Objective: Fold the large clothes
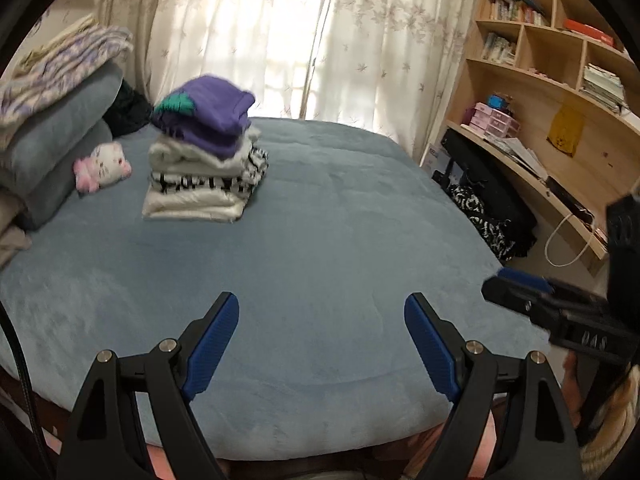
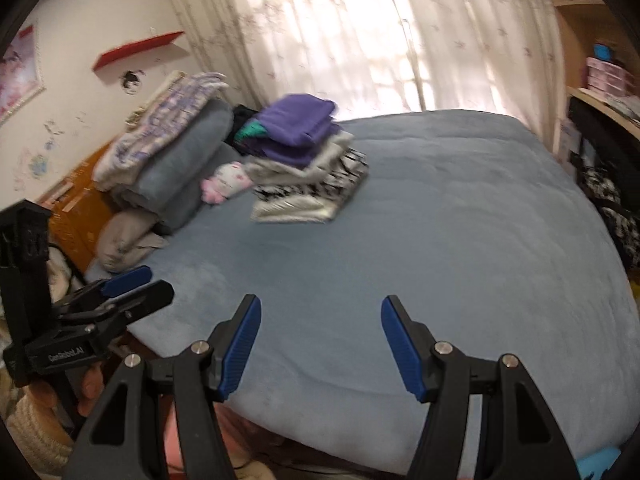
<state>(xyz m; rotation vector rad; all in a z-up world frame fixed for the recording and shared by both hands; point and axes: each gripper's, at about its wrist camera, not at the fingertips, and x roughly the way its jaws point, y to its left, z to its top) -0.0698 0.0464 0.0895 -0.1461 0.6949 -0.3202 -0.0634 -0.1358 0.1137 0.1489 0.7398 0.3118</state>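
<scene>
A stack of folded clothes [image 1: 204, 160], purple on top with white and black-and-white pieces under it, stands at the far left of the blue bed [image 1: 340, 240]. The same stack [image 2: 308, 160] shows in the right wrist view, far from both grippers. My left gripper [image 1: 322, 312] hangs over the bed's near edge, jaws wide apart and empty. My right gripper [image 2: 320, 316] is also open over the near edge with nothing between its blue pads. Each gripper shows at the side of the other's view: the right gripper [image 1: 516, 280] and the left gripper [image 2: 136, 284].
Grey folded bedding and a patterned blanket [image 1: 60, 120] pile up at the bed's left, with a pink-and-white plush toy [image 1: 102, 166] beside them. A wooden shelf unit and desk [image 1: 560, 120] line the right side. Dark patterned clothes [image 1: 488, 220] hang off the bed's right.
</scene>
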